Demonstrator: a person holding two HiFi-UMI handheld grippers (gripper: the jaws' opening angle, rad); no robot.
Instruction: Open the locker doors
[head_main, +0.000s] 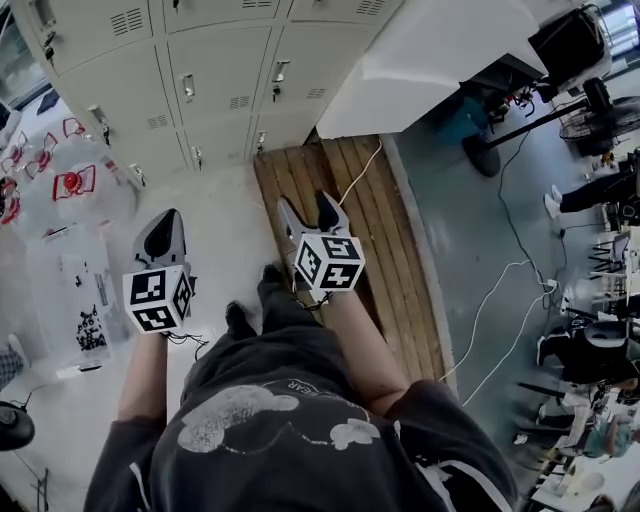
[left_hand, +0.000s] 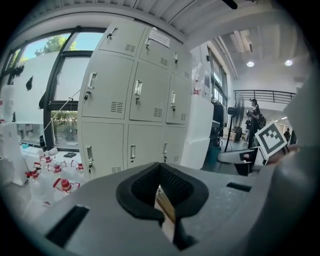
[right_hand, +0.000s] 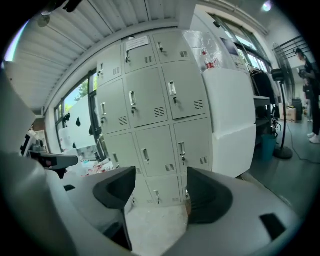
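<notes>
The grey lockers (head_main: 215, 85) stand ahead of me in rows, every door that shows shut, each with a small handle. They fill the left gripper view (left_hand: 135, 100) and the right gripper view (right_hand: 155, 125) too. My left gripper (head_main: 168, 218) hangs over the pale floor well short of the lockers, its jaws shut on nothing (left_hand: 168, 216). My right gripper (head_main: 308, 208) is level with it over the wooden boards, also short of the doors. It stands open and empty (right_hand: 159, 192), aimed at the lower locker doors.
Several clear water jugs with red caps (head_main: 75, 185) crowd the floor at the left. A wooden pallet (head_main: 350, 220) lies before the right-hand lockers, beside a big white block (head_main: 420, 60). Cables (head_main: 500, 300), a fan (head_main: 590, 115) and desks with people fill the right.
</notes>
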